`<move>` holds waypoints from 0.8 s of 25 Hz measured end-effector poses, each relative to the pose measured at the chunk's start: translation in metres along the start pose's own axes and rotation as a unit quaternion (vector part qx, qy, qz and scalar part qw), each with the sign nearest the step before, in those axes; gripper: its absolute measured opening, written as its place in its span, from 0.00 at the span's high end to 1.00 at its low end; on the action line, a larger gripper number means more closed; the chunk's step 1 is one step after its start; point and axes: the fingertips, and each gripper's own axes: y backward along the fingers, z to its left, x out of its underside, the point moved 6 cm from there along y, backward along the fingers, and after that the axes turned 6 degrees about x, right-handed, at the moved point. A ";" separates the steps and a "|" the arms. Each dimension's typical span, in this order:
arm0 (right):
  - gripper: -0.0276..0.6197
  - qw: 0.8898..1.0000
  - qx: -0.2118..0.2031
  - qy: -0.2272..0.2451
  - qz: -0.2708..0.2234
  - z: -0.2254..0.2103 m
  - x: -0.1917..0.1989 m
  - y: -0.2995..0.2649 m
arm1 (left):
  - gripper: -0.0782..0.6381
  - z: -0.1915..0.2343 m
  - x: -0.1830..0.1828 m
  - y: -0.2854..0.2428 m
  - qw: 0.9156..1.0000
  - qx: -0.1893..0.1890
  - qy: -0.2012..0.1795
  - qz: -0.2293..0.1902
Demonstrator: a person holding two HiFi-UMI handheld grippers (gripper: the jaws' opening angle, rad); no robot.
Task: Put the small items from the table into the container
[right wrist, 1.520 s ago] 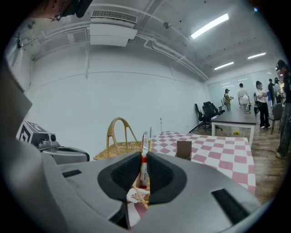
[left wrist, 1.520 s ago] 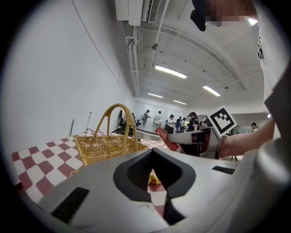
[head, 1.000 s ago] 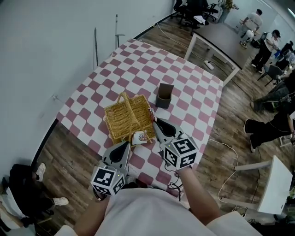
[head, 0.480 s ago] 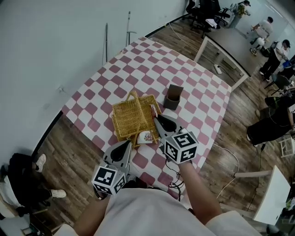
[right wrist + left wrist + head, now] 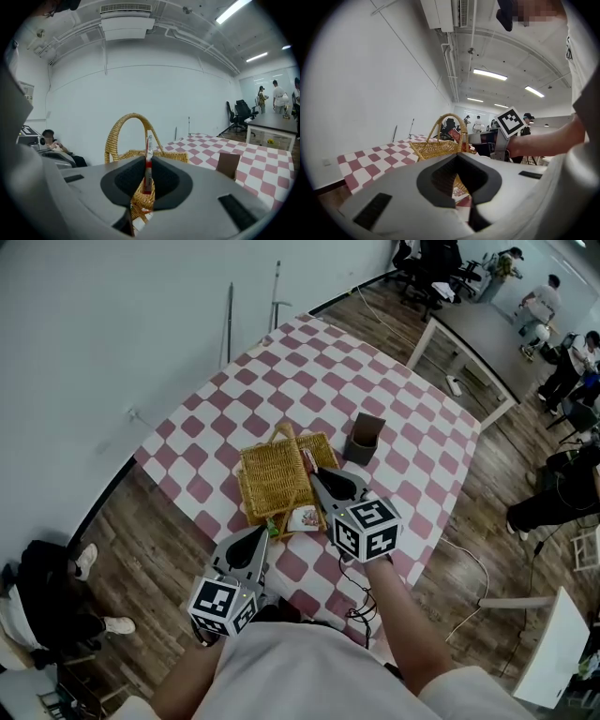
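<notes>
Right tongs (image 5: 147,158) clamped on upright packet (image 5: 149,143) — basket (image 5: 270,479) straight ahead, just beyond tips; left tongs (image 5: 457,154) together, empty, farther back.

The basket (image 5: 272,479) is sitting on the bench (image 5: 309,362), a box (image 5: 364,439) standing just right of it. A sachet (image 5: 302,517) is lying at its near edge, and the right tool (image 5: 316,474) is holding a thin packet (image 5: 149,145) at its right rim.

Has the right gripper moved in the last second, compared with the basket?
Yes. The right gripper, shut on a thin red packet, went from just beside the basket's right edge to over its right part.
</notes>
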 end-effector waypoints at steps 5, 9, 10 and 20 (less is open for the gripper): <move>0.86 1.000 -0.004 0.004 0.009 -0.002 0.001 -0.005 | 0.91 0.002 0.002 0.003 1.000 -0.006 0.002 0.000; 0.86 1.000 -0.005 0.007 0.016 -0.004 0.003 -0.009 | 0.91 0.003 0.003 0.004 1.000 -0.007 0.001 0.001; 0.86 1.000 -0.007 0.010 0.019 -0.004 0.003 -0.010 | 0.91 0.003 0.003 0.004 1.000 -0.007 0.001 0.001; 0.85 0.998 -0.023 0.038 0.035 -0.004 0.000 -0.014 | 0.91 0.002 0.001 -0.001 1.000 -0.002 0.000 0.002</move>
